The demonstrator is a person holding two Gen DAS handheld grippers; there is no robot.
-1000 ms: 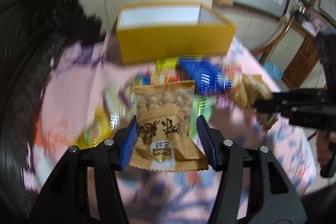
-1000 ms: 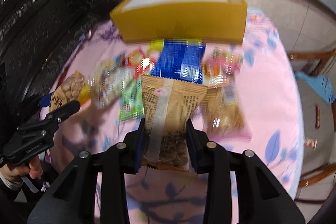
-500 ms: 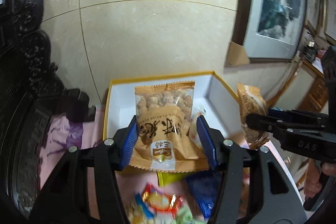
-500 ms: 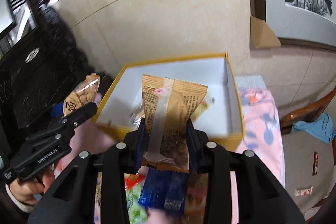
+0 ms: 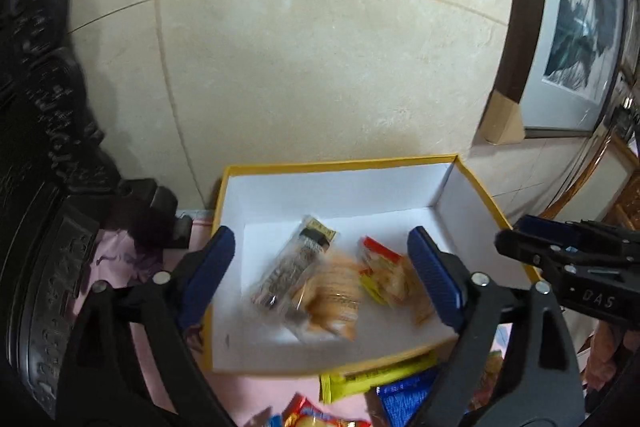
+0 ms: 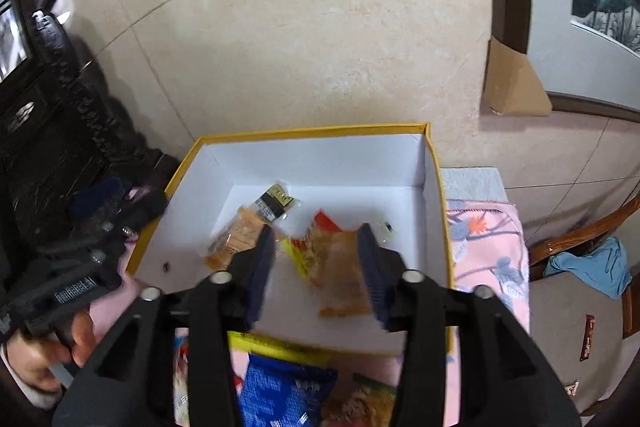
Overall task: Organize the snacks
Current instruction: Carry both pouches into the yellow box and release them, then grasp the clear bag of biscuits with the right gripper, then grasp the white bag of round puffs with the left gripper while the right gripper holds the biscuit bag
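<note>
Left gripper and right gripper jaws just opened, both empty; two tan crinkly snack packets now in yellow-rimmed white cardboard box. Risk: pulling back low could catch the box's near wall and shift it.

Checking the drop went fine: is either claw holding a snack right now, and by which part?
Nothing is held. The left claw and right claw have just opened above the yellow box, the tan packets blurred below.
</note>
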